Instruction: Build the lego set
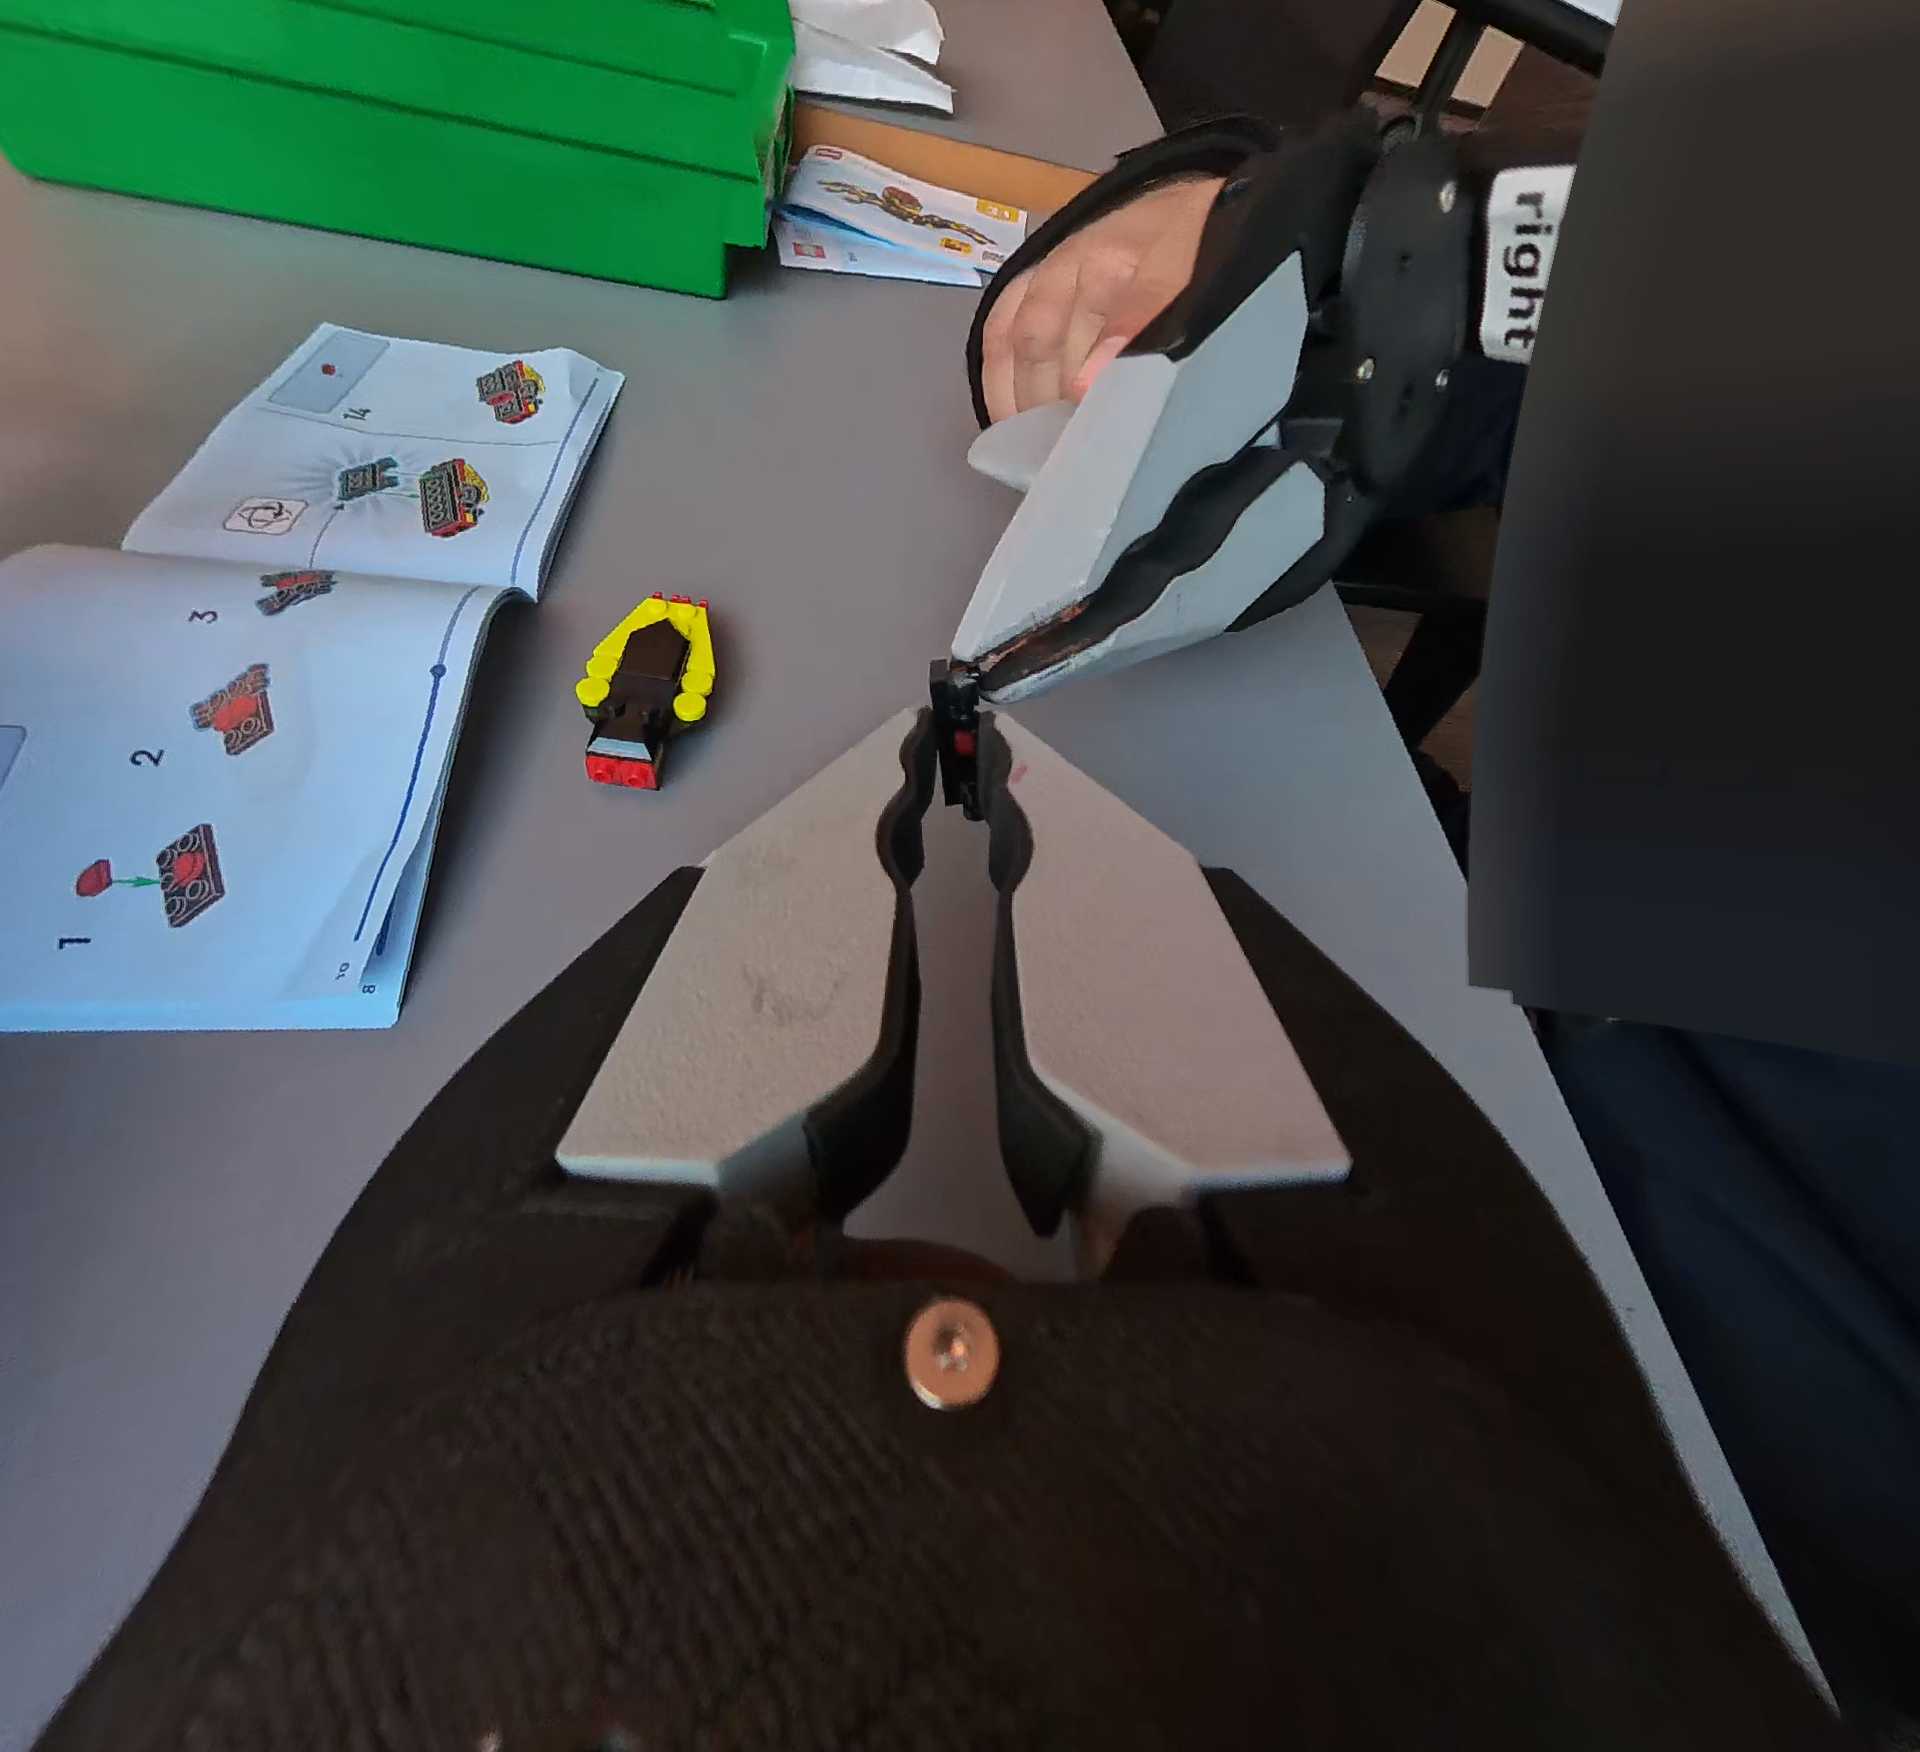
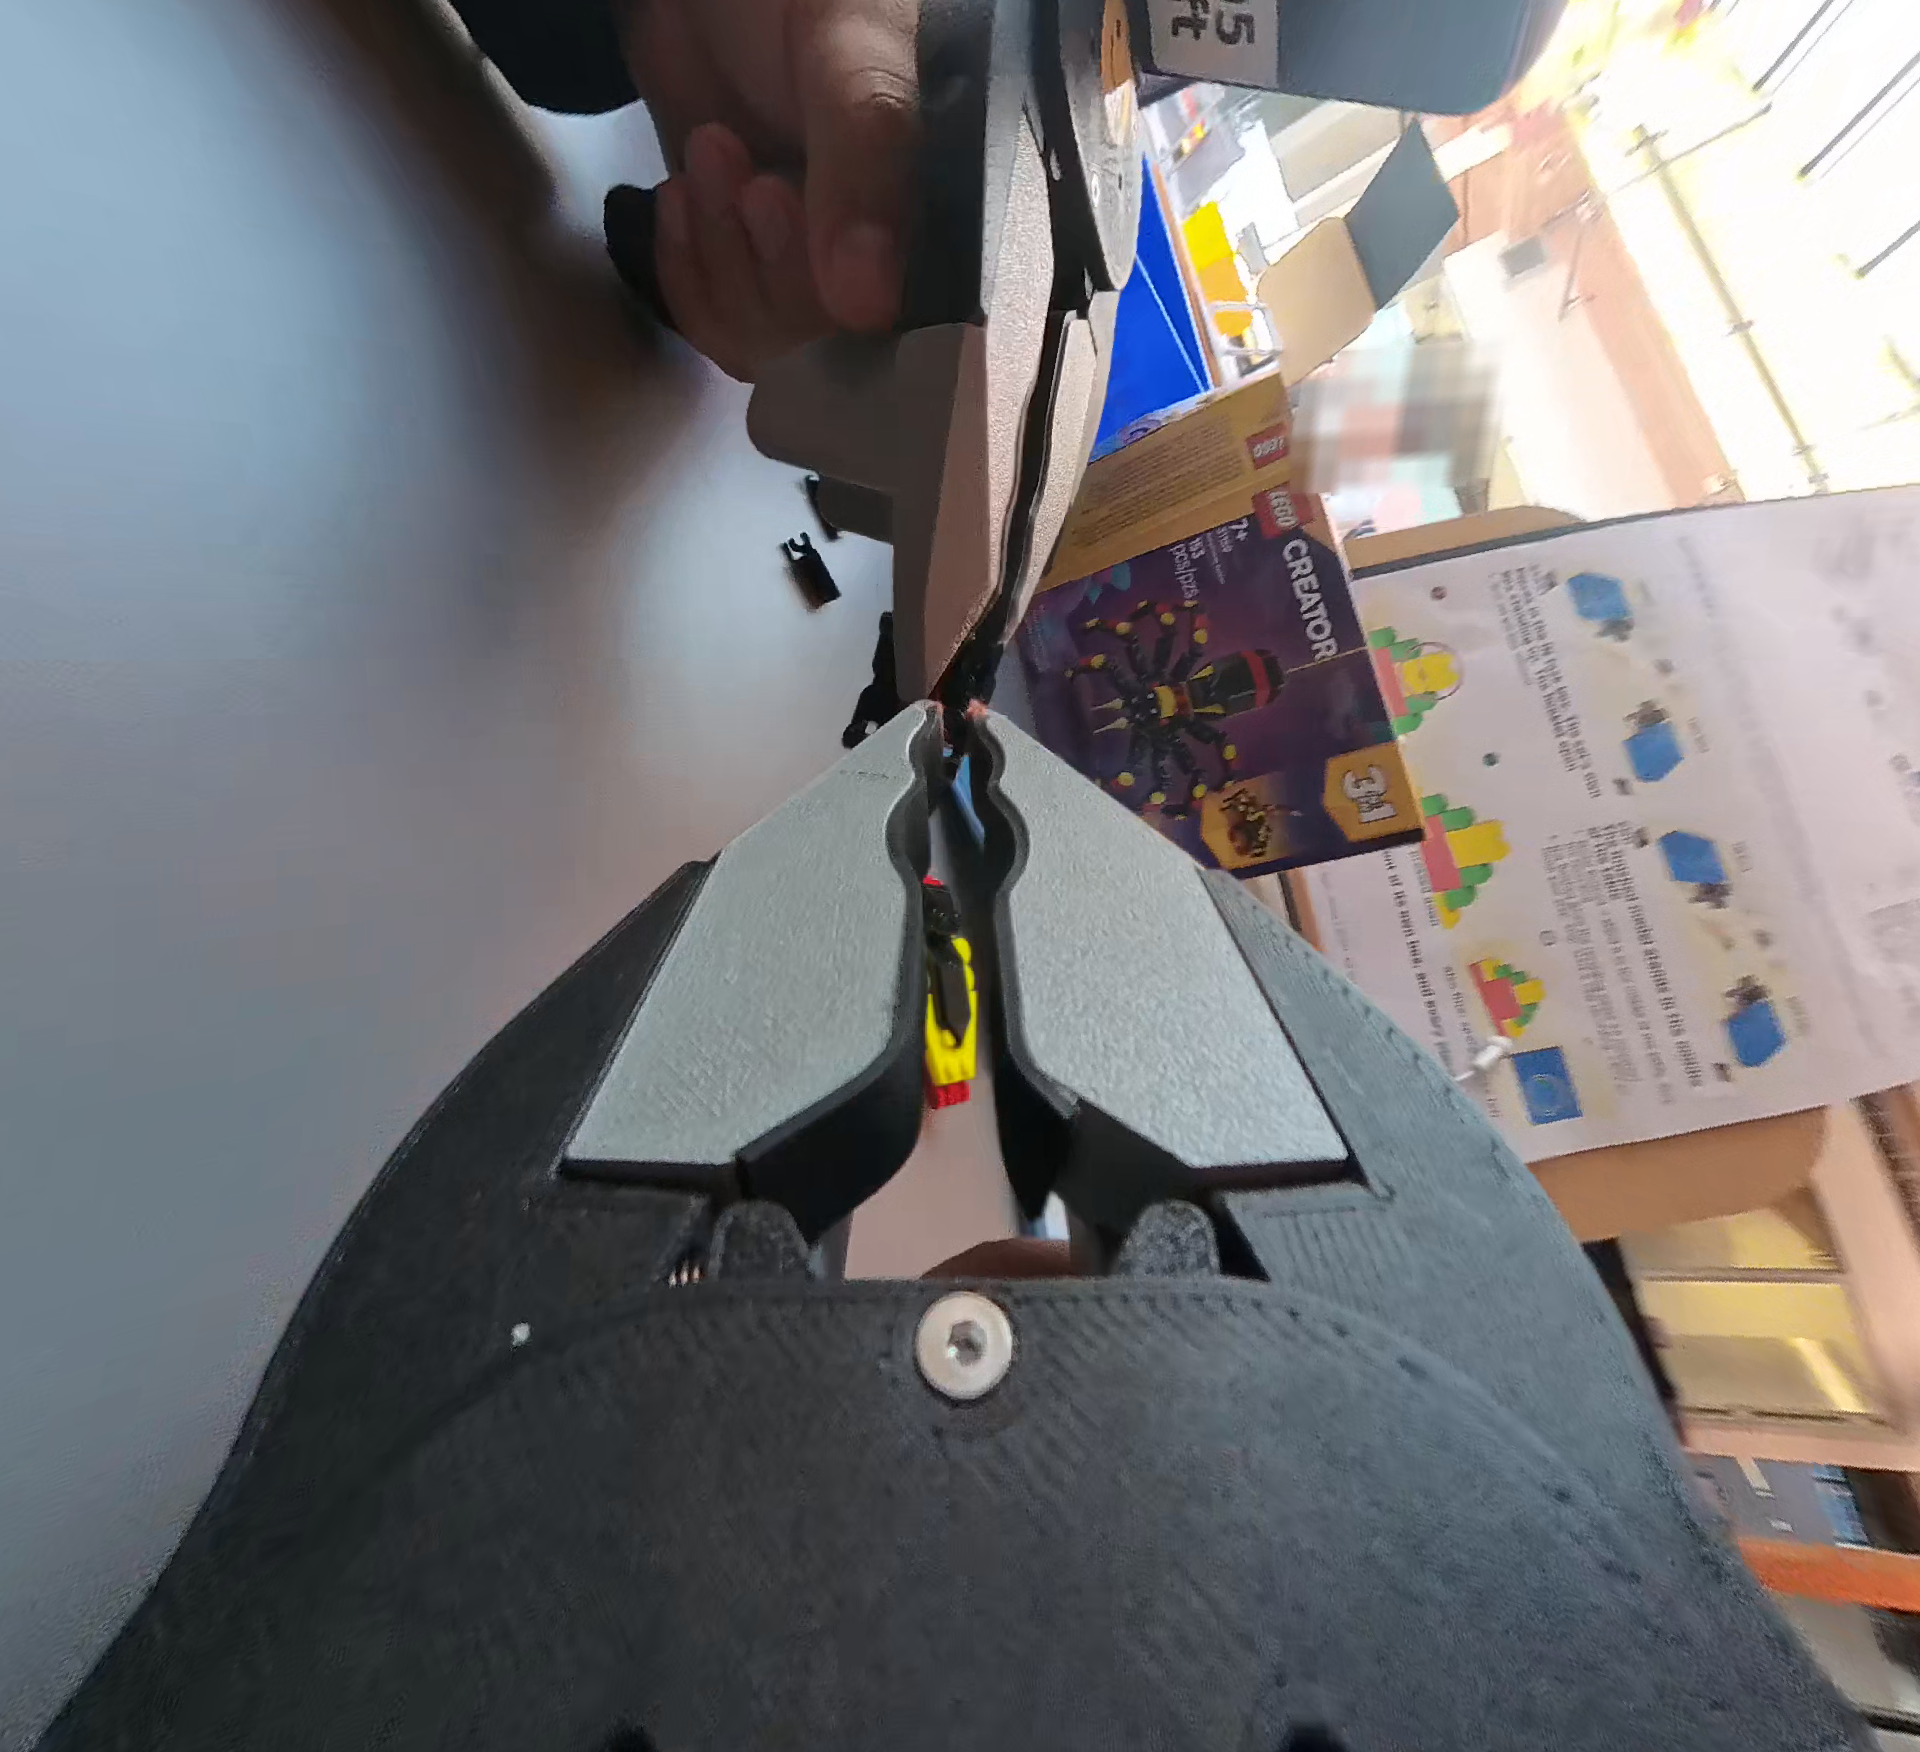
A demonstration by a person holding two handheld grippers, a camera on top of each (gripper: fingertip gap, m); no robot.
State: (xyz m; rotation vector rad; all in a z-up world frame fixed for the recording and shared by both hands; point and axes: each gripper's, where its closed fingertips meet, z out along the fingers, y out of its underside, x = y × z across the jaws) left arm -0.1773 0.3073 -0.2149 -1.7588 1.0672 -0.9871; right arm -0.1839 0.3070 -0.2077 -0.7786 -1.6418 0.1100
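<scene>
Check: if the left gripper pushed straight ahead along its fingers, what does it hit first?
Likely the right gripper: its tips meet the left gripper over the small black-and-red lego piece both pinch. Depth beyond is unclear.

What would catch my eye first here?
Two grippers, the left and right, meet tip to tip over the grey table, both pinching one small black piece. Left of them lies a yellow and black model, with open booklets and a green bin beyond.

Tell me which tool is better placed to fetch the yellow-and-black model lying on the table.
Probably left. The model lies just left of the left tool, while the right tool comes in from the far side. Both are shut on the small black piece, so one must let go.
</scene>
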